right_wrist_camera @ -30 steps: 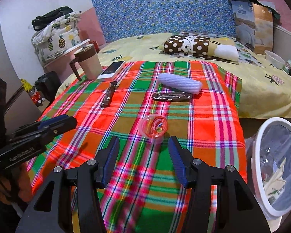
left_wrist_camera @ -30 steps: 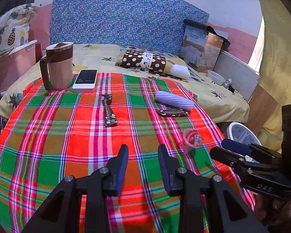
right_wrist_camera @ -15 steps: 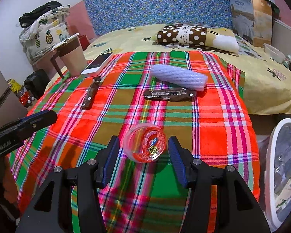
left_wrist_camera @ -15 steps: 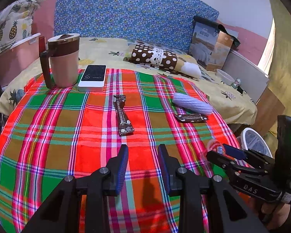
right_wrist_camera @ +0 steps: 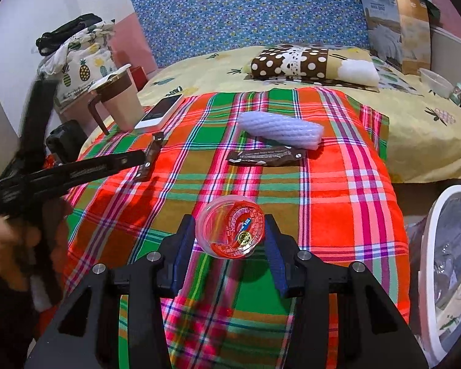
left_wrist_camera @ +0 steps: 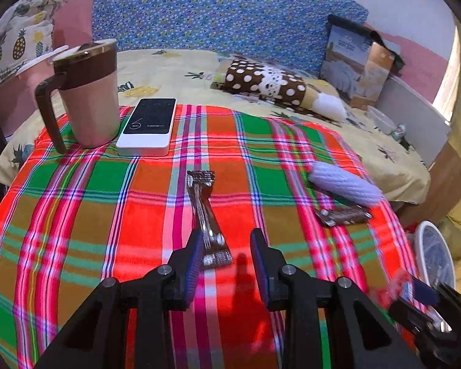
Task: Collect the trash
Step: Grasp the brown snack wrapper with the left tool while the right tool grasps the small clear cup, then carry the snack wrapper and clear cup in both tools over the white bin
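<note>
A long brown snack wrapper (left_wrist_camera: 206, 215) lies on the plaid cloth; my open left gripper (left_wrist_camera: 226, 256) has its near end between the fingertips. A clear plastic cup with a red label (right_wrist_camera: 232, 230) lies on its side between the open fingers of my right gripper (right_wrist_camera: 230, 240), which do not visibly press it. A second dark wrapper (right_wrist_camera: 267, 156) lies beside a white foam sleeve (right_wrist_camera: 281, 129). The long wrapper also shows in the right wrist view (right_wrist_camera: 149, 156), partly behind the left gripper.
A lidded mug (left_wrist_camera: 87, 92) and a phone (left_wrist_camera: 149, 126) stand at the cloth's far left. A white trash bin (right_wrist_camera: 442, 276) with a liner sits off the right edge. A polka-dot pillow (right_wrist_camera: 292, 61) and a box (right_wrist_camera: 396, 24) lie on the bed behind.
Both grippers have moved forward: the left up to the long wrapper's near end, the right around the plastic cup. Both stay open.
</note>
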### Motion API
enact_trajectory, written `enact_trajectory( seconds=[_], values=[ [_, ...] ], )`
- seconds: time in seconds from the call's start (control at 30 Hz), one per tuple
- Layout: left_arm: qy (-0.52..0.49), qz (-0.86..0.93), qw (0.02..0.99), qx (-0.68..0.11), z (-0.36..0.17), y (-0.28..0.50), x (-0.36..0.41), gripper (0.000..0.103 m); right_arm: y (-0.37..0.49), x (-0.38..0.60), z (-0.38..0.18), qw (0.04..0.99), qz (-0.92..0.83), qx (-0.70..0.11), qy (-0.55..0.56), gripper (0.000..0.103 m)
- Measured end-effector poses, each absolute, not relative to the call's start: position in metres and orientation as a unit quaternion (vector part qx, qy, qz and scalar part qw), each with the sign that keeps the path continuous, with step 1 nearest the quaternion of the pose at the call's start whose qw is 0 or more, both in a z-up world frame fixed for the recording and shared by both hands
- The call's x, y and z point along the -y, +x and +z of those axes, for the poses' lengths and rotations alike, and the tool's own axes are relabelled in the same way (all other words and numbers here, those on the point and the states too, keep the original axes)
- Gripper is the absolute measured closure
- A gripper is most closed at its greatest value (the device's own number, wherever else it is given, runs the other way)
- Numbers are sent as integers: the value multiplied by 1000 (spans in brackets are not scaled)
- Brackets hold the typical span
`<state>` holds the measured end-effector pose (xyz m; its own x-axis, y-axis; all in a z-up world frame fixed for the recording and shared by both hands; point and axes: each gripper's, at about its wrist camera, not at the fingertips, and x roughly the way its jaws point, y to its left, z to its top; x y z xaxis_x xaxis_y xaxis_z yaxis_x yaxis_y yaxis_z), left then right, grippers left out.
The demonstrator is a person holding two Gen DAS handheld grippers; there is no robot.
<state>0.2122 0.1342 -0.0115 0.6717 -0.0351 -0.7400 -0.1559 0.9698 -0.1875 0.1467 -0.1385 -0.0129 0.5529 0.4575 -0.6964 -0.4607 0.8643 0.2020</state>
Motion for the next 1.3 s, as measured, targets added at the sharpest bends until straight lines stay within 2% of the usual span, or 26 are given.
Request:
enact_trajectory(
  seconds=[0.27,0.4,0.63,1.3],
  values=[
    [-113,53,897,-424,-38,239,-137,72,152,149,-15,882,259,-395,10,57],
    [-93,58,901,-419,-42,235,-133,81,151,155,-14,883,257,-392,15,57],
    [-91,39,905,-413,-32,216,-122,84,143,168,-10,887,249,-388,21,57],
    [-97,-52,922,-372,11,128,-42,84,114,213,7,905,215,-364,41,57]
  ],
)
